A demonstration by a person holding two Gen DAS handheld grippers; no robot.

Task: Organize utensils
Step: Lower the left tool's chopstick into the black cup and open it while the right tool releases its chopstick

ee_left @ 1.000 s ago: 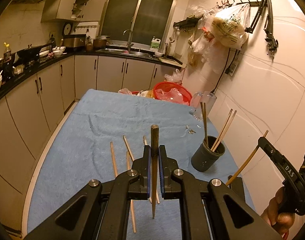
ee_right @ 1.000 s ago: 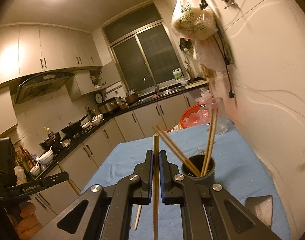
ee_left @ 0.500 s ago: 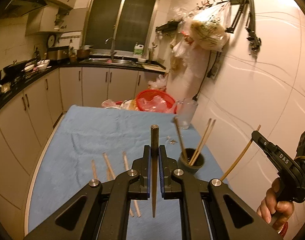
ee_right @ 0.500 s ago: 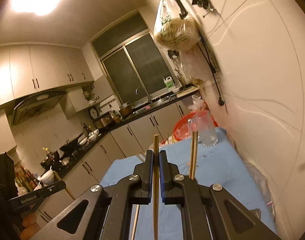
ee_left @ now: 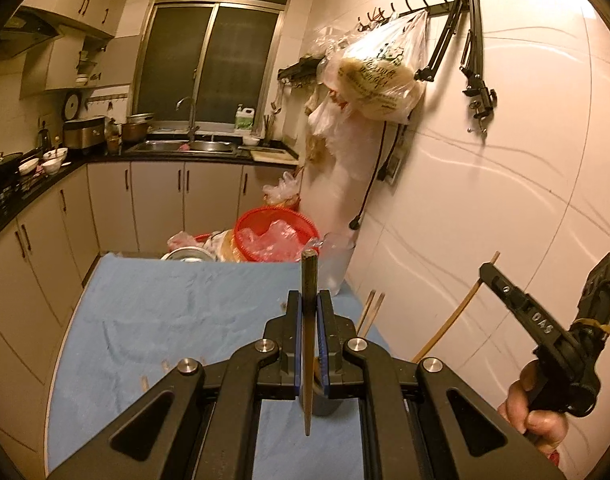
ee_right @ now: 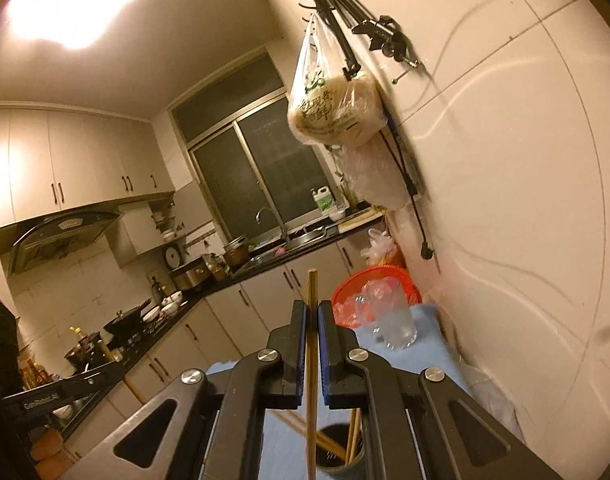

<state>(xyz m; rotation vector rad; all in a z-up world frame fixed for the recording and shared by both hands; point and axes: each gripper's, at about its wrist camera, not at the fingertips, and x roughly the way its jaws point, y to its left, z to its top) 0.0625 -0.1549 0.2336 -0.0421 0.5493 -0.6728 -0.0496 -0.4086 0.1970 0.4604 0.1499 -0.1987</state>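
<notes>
My left gripper (ee_left: 309,300) is shut on a dark wooden chopstick (ee_left: 308,344) that stands upright between the jaws. The dark utensil cup (ee_left: 325,402) sits just below it, mostly hidden by the jaws, with two chopstick tips (ee_left: 371,312) sticking out. My right gripper (ee_right: 312,308) is shut on a pale chopstick (ee_right: 311,360) whose lower end hangs over the cup (ee_right: 337,456), which holds several chopsticks. The right gripper also shows in the left wrist view (ee_left: 490,271) at the right, holding its chopstick (ee_left: 453,320). Loose chopsticks (ee_left: 167,366) lie on the blue cloth (ee_left: 165,312).
A clear glass mug (ee_right: 393,320) and a red basket (ee_right: 385,280) with plastic stand at the table's far end. The tiled wall (ee_left: 485,200) runs close along the right. Bags (ee_left: 377,80) hang from a wall rack. Kitchen counters line the left and back.
Both grippers have risen and tilted upward and moved toward the cup. The cup now sits under the left jaws. The right chopstick's lower end now hangs over the cup's mouth.
</notes>
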